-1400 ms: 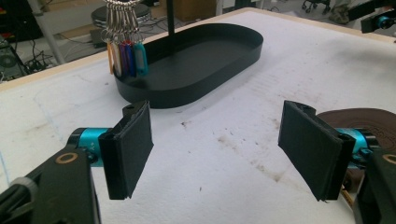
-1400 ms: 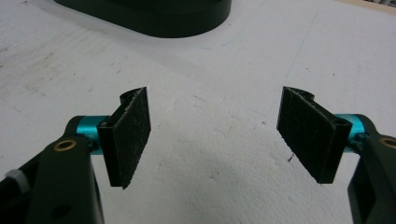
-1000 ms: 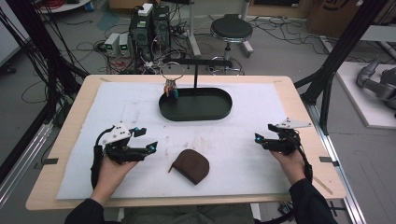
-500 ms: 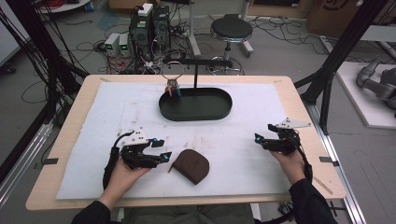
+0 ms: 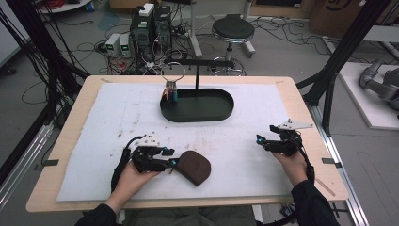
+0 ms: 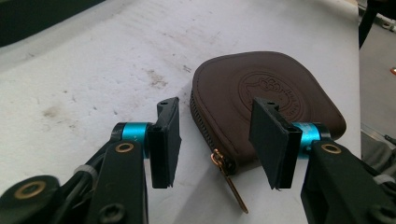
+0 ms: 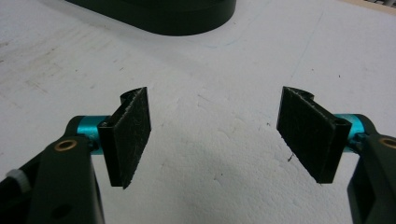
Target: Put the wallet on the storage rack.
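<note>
I see even, soft overhead light; shadows faint; the high view slightly grainy; my gripper views blur toward 6 o'clock.

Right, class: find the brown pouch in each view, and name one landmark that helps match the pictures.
High view: pouch near the front edge, left of centre, just off the left tongs.
Left gripper view: pouch centre-right, beyond the open jaws.
Right gripper view: not in it.
Shared landmark: the black tray on the white mat.
</note>
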